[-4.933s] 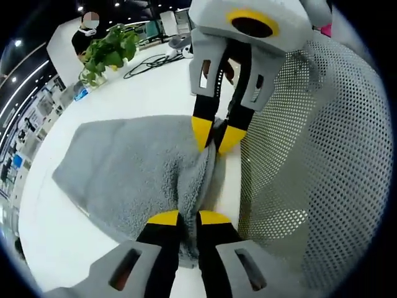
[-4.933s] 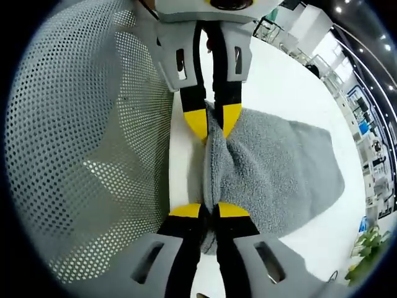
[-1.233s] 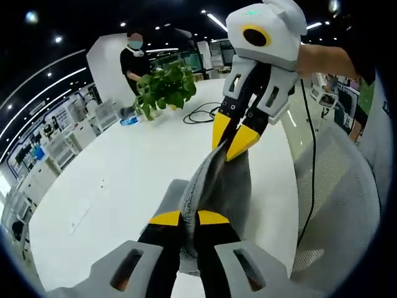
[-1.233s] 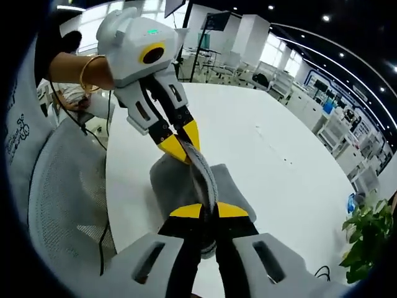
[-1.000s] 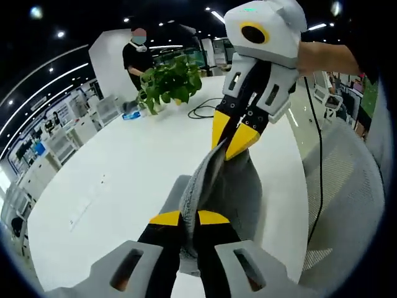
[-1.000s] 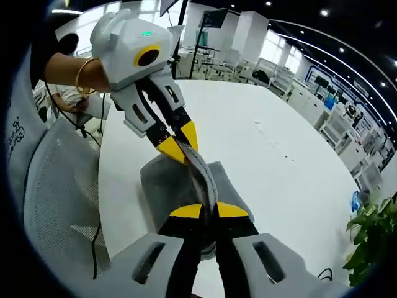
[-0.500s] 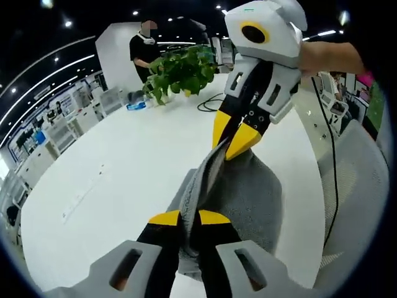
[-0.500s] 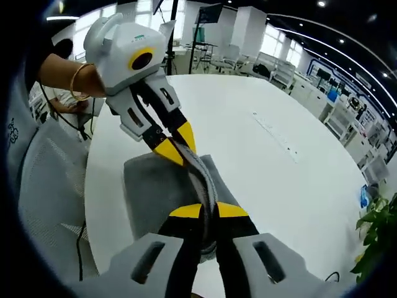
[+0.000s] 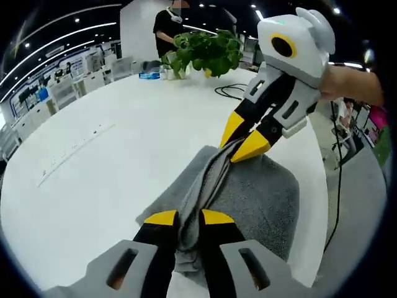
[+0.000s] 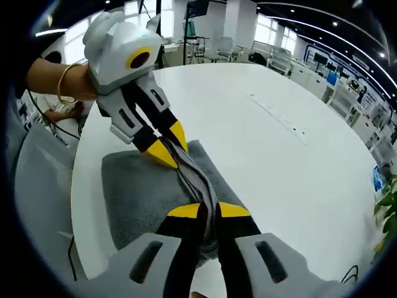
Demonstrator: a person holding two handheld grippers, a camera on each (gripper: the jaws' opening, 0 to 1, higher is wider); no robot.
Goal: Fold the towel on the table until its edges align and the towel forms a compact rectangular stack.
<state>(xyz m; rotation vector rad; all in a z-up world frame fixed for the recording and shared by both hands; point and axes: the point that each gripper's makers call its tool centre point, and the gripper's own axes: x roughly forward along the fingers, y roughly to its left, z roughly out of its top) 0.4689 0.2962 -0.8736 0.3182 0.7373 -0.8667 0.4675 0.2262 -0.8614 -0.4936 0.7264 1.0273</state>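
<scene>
A grey towel lies doubled on the white round table, near its edge. One towel edge is lifted into a taut ridge between the two grippers. My left gripper is shut on the near end of that edge. The right gripper enters from the upper right, shut on the far end. In the right gripper view the towel spreads left of my right gripper, which pinches the ridge, and the left gripper clamps the other end.
A potted green plant and a black cable sit at the table's far side, with a person standing behind. A mesh office chair stands by the table's edge near the towel. Desks fill the room beyond.
Both grippers have carried the held towel edge forward over the table and lower. More of the towel now rests flat on the tabletop.
</scene>
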